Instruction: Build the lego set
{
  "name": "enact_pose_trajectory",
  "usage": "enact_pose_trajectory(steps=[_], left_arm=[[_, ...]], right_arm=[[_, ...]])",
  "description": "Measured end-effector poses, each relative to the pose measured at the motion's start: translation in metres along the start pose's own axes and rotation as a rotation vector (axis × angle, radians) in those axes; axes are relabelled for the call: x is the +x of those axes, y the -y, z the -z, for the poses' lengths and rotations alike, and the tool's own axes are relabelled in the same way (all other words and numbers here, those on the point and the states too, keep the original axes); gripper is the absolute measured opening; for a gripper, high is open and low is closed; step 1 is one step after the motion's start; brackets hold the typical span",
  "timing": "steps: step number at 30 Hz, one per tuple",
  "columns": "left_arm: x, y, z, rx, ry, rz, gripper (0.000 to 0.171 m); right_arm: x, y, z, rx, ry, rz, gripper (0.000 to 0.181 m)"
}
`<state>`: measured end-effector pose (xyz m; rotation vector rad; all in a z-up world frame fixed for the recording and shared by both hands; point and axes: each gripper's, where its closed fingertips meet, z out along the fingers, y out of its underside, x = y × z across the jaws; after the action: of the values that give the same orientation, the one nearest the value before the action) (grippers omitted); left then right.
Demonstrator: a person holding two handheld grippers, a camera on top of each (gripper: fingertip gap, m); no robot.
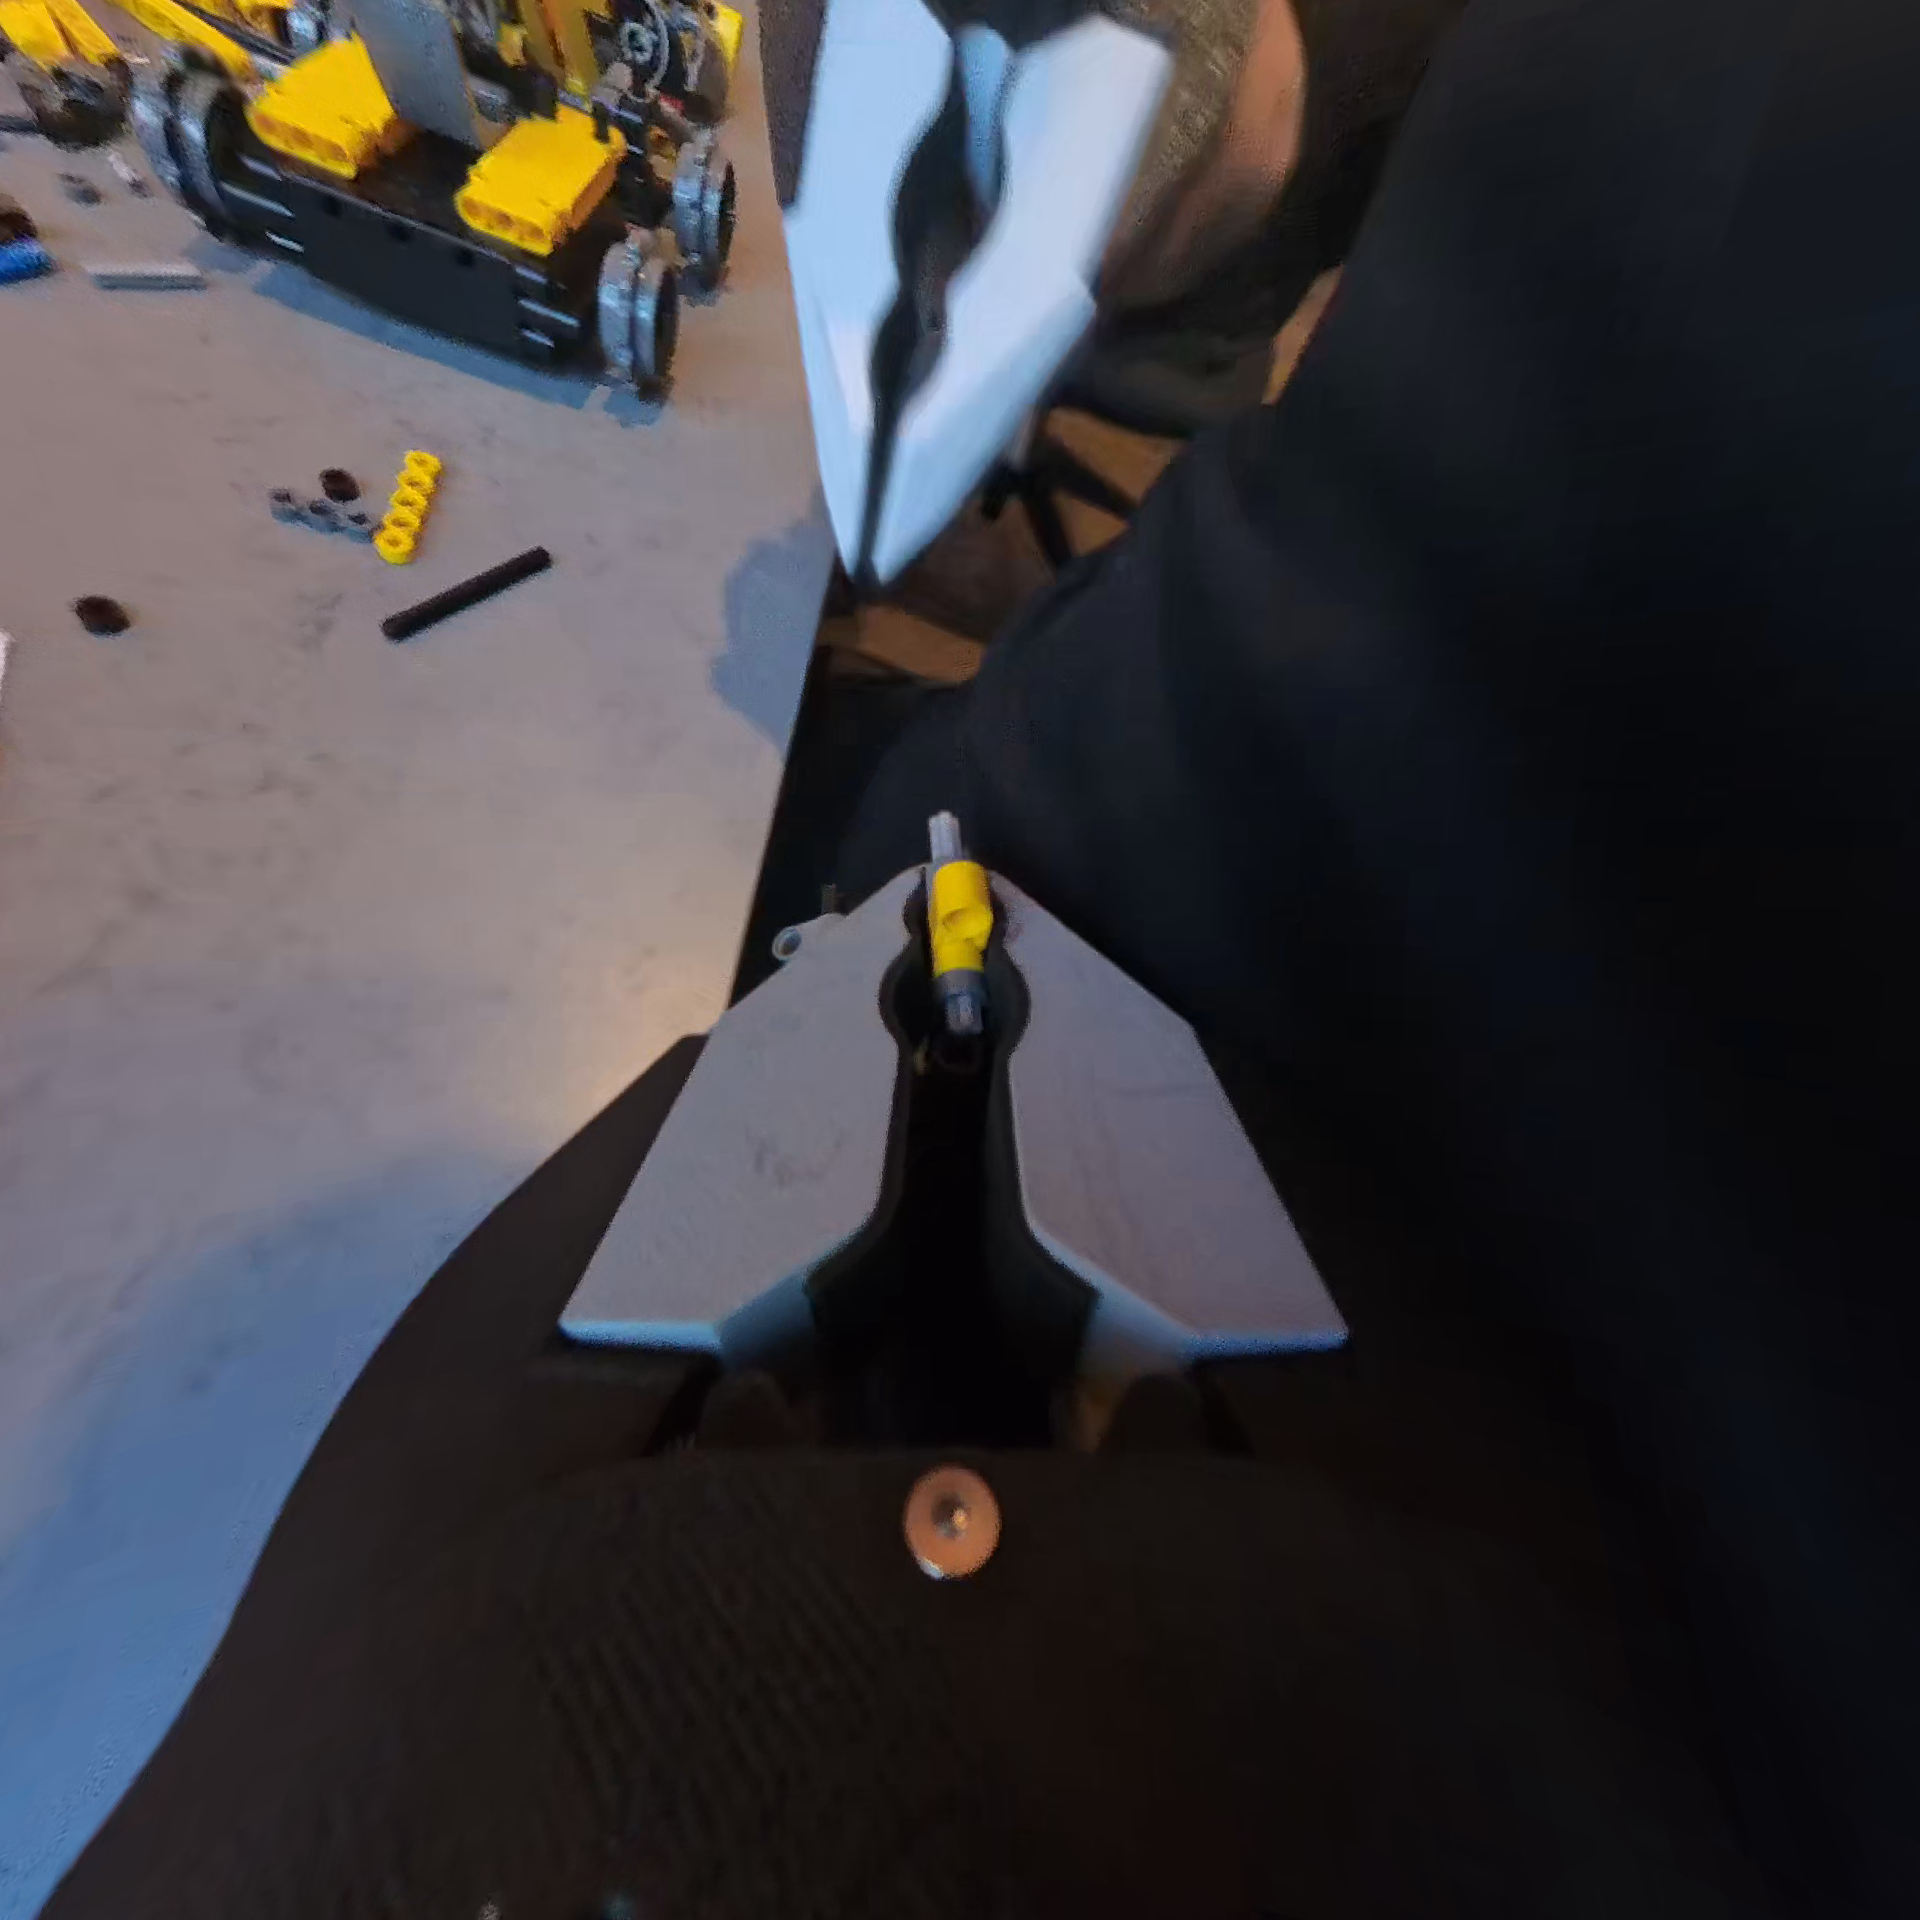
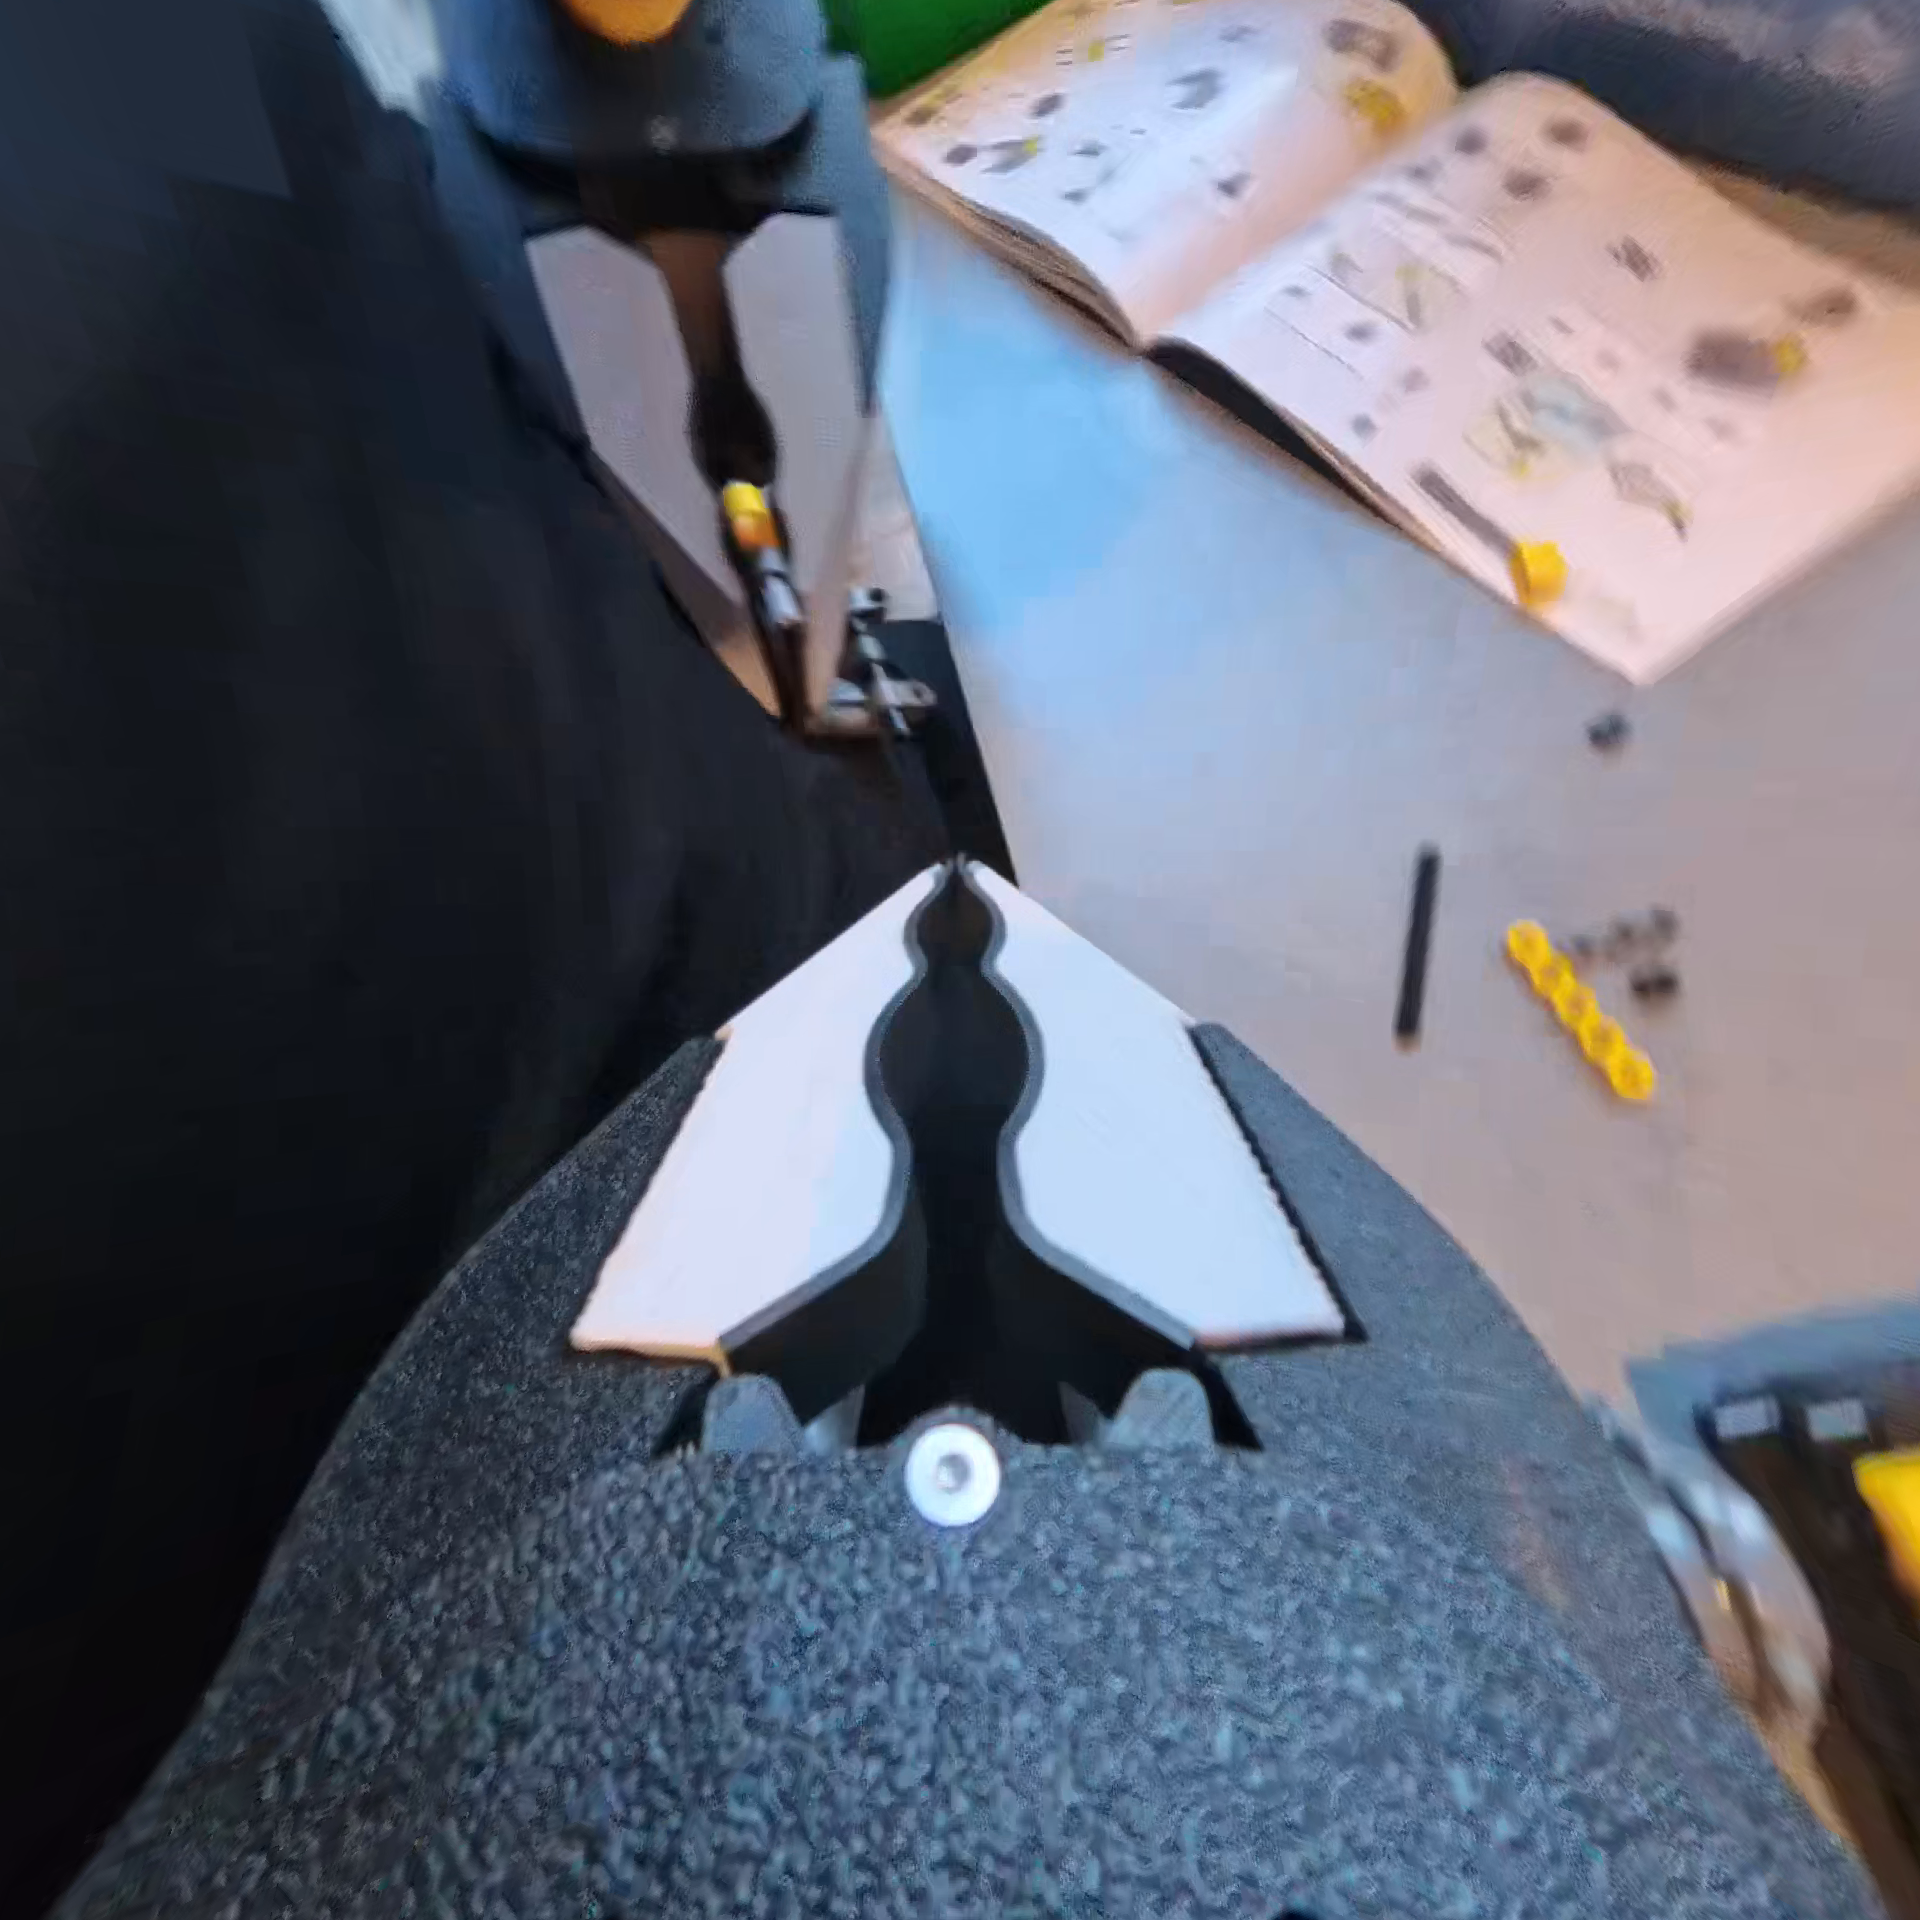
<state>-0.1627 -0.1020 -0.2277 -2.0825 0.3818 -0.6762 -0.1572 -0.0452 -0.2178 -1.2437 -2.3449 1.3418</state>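
Yellow connector on a grey axle pinched in my left tool, off the worktop edge. Right tool pressed together, empty, beside it. Keep the pinch firm and axle straight; the small part could twist.

Two wrist cameras, close above the table edge – facing each other, yellow beam shared.

Your left gripper hangs off the table edge; the right gripper blocks ahead. Bare tabletop lies between the yellow beam, black axle and vehicle model.
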Motion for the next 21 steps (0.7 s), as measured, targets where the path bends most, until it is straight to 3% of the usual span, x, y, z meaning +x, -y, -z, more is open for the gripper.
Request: enact_pose_trajectory(steps=[3, 6, 7, 10, 14, 21], left_arm=[[0.003, 0.006, -0.004, -0.019, -0.012, -0.060, 0.005], [-0.003, 0.021, -0.011, 0.010, -0.023, -0.074, 0.005], [-0.002, 0.021, -0.012, 0.007, -0.050, -0.064, 0.005], [-0.003, 0.020, -0.015, 0.000, -0.086, -0.016, 0.005], [-0.007, 0.024, -0.013, 0.031, -0.193, 0.137, 0.005], [-0.004, 0.023, -0.015, 0.035, -0.210, 0.134, 0.005]], right_arm=[[-0.012, 0.001, 0.005, -0.004, 0.141, -0.093, 0.000], [-0.018, 0.017, -0.011, 0.039, 0.177, -0.026, 0.005], [-0.019, 0.024, -0.013, 0.070, 0.187, -0.012, 0.014], [-0.026, 0.037, -0.019, 0.129, 0.226, 0.026, 0.017], [-0.019, 0.036, -0.028, 0.130, 0.178, 0.076, 0.011], [-0.021, 0.037, -0.030, 0.195, 0.288, -0.043, 0.004]])
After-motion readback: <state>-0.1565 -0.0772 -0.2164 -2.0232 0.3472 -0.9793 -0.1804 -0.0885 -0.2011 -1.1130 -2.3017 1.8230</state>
